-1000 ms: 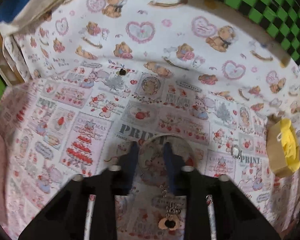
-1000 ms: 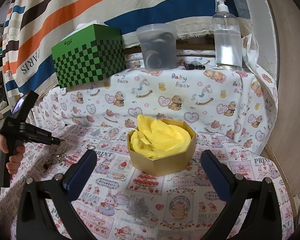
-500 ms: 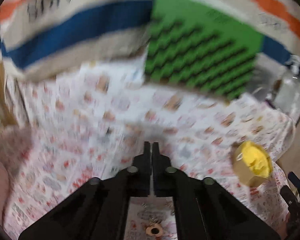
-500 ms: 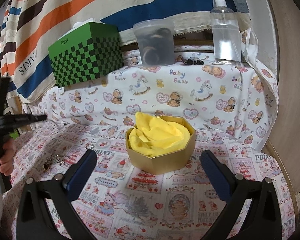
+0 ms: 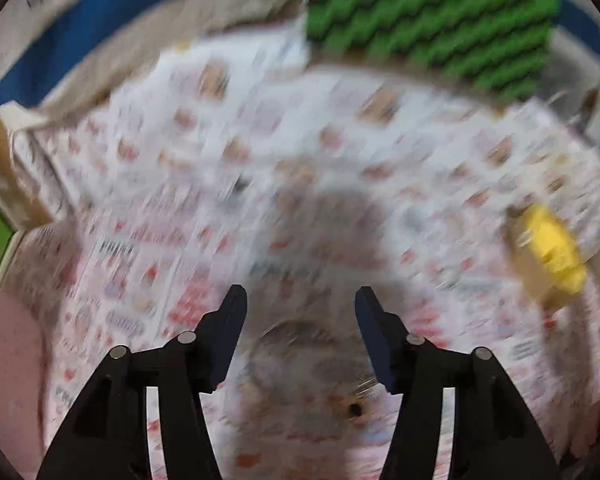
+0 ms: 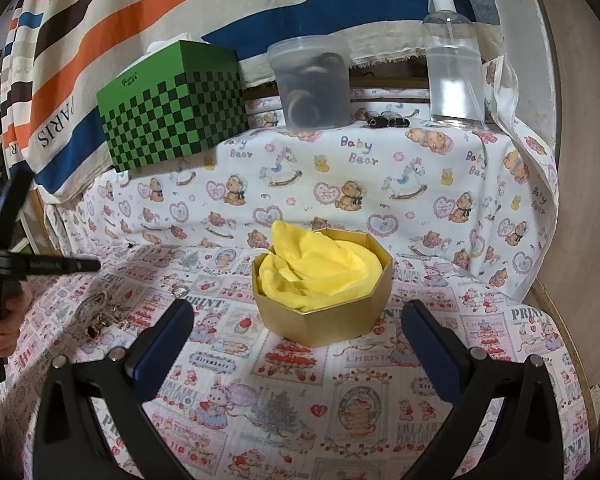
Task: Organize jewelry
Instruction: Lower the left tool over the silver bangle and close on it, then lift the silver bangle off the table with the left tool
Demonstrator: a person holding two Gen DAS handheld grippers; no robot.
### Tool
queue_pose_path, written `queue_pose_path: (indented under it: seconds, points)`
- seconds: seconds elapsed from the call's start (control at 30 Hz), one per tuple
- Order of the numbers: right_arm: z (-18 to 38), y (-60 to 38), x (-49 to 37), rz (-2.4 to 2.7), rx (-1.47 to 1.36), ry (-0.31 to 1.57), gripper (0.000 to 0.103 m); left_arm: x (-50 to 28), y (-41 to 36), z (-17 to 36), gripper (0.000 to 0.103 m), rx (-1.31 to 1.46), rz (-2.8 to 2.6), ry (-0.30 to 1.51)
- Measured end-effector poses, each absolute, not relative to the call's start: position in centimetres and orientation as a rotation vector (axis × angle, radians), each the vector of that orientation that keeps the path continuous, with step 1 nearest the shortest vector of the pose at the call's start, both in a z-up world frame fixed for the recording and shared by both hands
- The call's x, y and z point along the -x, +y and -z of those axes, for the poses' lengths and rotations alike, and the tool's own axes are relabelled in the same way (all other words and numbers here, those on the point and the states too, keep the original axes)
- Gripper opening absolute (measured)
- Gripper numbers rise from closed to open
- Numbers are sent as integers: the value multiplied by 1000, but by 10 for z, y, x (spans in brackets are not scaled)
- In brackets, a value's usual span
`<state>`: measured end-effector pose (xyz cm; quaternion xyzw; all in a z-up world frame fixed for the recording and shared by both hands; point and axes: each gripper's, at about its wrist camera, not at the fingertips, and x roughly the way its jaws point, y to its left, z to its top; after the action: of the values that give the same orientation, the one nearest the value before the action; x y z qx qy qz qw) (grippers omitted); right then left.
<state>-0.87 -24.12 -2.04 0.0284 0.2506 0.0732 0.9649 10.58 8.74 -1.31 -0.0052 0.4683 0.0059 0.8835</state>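
Note:
A gold octagonal box [image 6: 324, 312] lined with yellow tissue stands on the patterned cloth, straight ahead of my open, empty right gripper [image 6: 298, 328]. It also shows blurred in the left wrist view [image 5: 540, 264] at the right. A chain with a gold pendant [image 6: 96, 318] lies on the cloth at the left; its pendant [image 5: 354, 408] sits blurred below my left gripper [image 5: 300, 304], which is open and empty above it. A small ring [image 6: 179, 291] lies left of the box. A dark small piece [image 6: 131, 245] lies by the cloth's fold.
A green checkered tissue box [image 6: 172, 108], a lidded plastic tub [image 6: 310, 82] and a clear pump bottle [image 6: 454, 68] stand on the raised shelf behind. A wooden panel [image 6: 580, 200] bounds the right side. The left wrist view is motion-blurred.
My left gripper lifted off the chain and shut half a second ago, and now stands open again over the chain. The chain stays on the cloth. The right gripper has barely moved.

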Motion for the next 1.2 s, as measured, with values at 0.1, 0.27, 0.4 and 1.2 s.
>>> queue_pose_path:
  seconds: [0.1, 0.27, 0.4, 1.2]
  points:
    - [21, -241, 8, -148, -56, 510, 103, -111, 96, 25, 61, 53, -35, 1059]
    - [21, -241, 8, -147, -58, 511, 103, -112, 100, 34, 67, 106, -8, 1119]
    - [22, -241, 7, -148, -63, 520, 103, -111, 96, 38, 76, 151, 36, 1139]
    - [27, -247, -1, -163, -110, 578, 103, -59, 102, -26, 65, 354, 262, 685]
